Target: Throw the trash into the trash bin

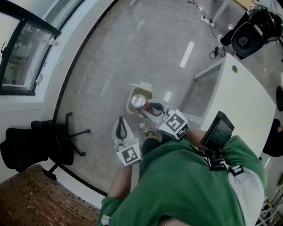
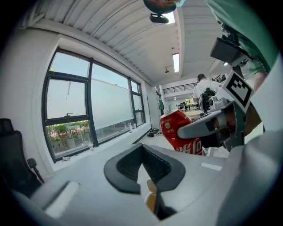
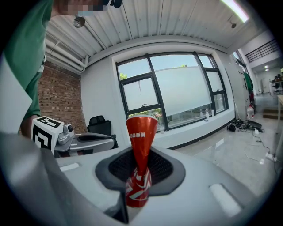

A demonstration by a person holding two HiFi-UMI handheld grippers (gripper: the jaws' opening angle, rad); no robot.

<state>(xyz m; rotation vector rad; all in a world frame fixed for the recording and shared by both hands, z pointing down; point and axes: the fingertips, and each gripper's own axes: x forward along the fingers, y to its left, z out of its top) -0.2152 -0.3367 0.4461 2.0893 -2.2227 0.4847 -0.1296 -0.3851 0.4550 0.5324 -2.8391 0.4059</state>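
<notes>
In the head view a small beige trash bin (image 1: 133,93) stands on the grey floor in front of my feet. My right gripper (image 1: 152,108) is shut on a crushed red drink can (image 1: 139,101), which hangs over the bin's opening with its silver top up. In the right gripper view the can (image 3: 140,145) is pinched at its middle between the pads of the right gripper (image 3: 138,176). Just left of the bin, my left gripper (image 1: 120,127) is shut and holds nothing. The left gripper view shows the left gripper's (image 2: 142,152) tips meeting, with the can (image 2: 179,132) to its right.
A black office chair (image 1: 42,148) stands at the left near a window (image 1: 22,53). A white desk (image 1: 241,95) runs along the right, with a black bag (image 1: 252,33) at its far end. Cables (image 1: 194,13) lie on the floor beyond. A shoe (image 1: 145,129) is beside the bin.
</notes>
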